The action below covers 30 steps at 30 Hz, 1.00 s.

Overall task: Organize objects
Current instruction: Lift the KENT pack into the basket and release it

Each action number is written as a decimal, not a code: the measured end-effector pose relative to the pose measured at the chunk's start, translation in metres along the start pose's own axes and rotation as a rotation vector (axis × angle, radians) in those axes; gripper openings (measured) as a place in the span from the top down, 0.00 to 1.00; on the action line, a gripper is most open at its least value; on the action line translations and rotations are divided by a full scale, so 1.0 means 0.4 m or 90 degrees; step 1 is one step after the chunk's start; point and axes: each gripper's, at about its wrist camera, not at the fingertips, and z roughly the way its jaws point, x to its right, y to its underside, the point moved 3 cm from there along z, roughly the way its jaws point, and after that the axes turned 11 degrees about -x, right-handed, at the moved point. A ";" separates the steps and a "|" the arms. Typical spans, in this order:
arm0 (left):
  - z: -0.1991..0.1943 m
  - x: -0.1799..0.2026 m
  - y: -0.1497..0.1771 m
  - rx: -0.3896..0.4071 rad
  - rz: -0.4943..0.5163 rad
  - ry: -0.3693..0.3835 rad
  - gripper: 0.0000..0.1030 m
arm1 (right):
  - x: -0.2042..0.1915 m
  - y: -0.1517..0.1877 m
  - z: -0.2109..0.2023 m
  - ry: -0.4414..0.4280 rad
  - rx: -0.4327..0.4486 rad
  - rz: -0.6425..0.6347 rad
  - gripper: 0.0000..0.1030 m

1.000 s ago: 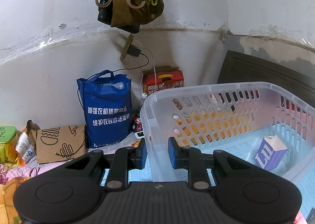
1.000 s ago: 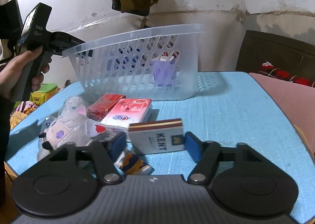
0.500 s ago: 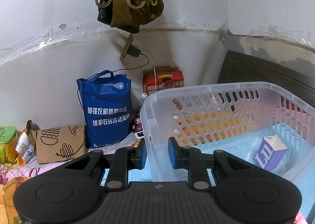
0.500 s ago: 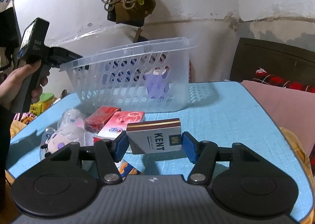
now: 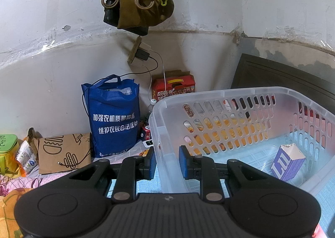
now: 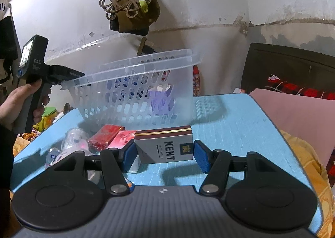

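My left gripper (image 5: 167,164) is shut on the near corner wall of a clear plastic basket (image 5: 230,91), which it holds tilted. Inside the basket lies a purple carton (image 5: 286,164). In the right wrist view, a hand (image 6: 18,102) holds that left gripper (image 6: 69,74) at the basket (image 6: 136,95) rim. My right gripper (image 6: 165,155) is shut on a grey KENT cigarette pack (image 6: 165,146), held a little above the blue table (image 6: 230,122) in front of the basket. A red pack (image 6: 105,136), a pink packet (image 6: 123,139) and a plush toy (image 6: 73,143) lie to its left.
A blue tote bag (image 5: 114,118), a brown paper bag (image 5: 62,152) and a red box (image 5: 173,87) stand against the wall behind the table. A pink cushion (image 6: 293,112) and a dark headboard (image 6: 293,64) lie to the right of the table.
My right gripper has risen with the KENT pack, which now hangs above the table. The left gripper and the basket have not moved.
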 end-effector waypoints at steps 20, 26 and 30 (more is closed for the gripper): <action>0.000 0.001 0.001 0.000 0.000 0.000 0.74 | -0.026 -0.089 -0.068 -0.008 0.036 -0.025 0.40; 0.000 0.000 0.001 0.000 -0.001 0.000 0.74 | -0.054 -0.208 -0.109 -0.008 0.079 -0.062 0.40; -0.001 0.003 0.001 0.001 0.002 -0.004 0.74 | -0.076 -0.330 -0.044 -0.030 0.064 -0.066 0.40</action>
